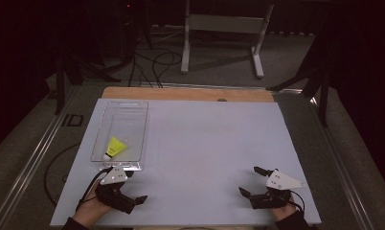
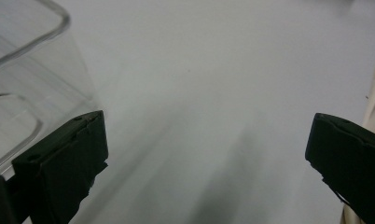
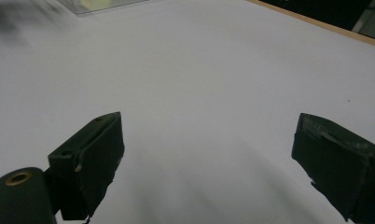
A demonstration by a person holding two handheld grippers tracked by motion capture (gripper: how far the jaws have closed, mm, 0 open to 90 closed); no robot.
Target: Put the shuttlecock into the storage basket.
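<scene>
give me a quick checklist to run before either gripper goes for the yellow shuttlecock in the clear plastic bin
1. Left gripper open: ok, jaws stand wide apart in the left gripper view, nothing between them.
2. Right gripper open: ok, jaws apart and holding nothing.
3. Yellow shuttlecock with white cork tip located: ok, it lies in the near end of the clear rectangular plastic bin.
4. Bin top open: cannot tell, a clear lid would be hard to see.
5. Nearest gripper: ok, the left one sits just by the bin's near edge.
6. Path over the white table surface free: ok, nothing lies between grippers and bin.
</scene>
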